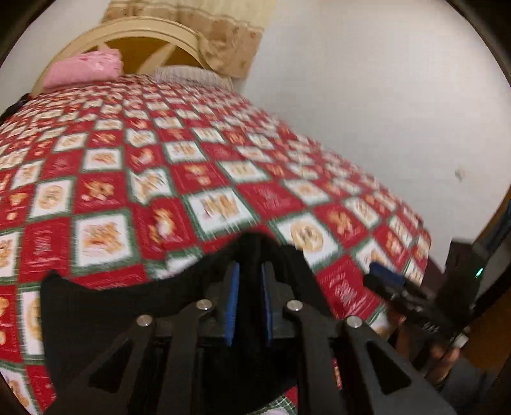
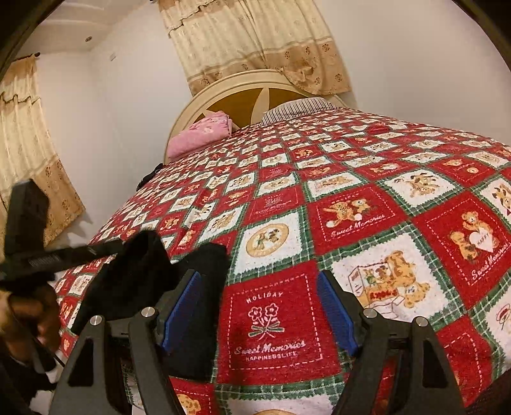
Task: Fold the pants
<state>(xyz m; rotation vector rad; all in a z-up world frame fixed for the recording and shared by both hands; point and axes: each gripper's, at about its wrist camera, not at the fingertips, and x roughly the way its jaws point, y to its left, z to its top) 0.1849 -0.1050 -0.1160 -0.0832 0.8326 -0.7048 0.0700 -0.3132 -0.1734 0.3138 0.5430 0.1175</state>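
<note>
Pants (image 1: 127, 306) (black, bunched) hang clamped in the left hand-held gripper (image 1: 250, 271).

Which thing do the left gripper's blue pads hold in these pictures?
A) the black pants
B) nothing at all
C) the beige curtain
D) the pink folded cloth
A: the left gripper is nearly shut, with the black pants bunched between its blue pads.

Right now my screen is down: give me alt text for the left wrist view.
The left gripper is shut on the black pants, lifting a fold of them over the red, white and green checked bedspread. The right gripper shows at the right edge; a pink folded cloth lies by the headboard.
</note>
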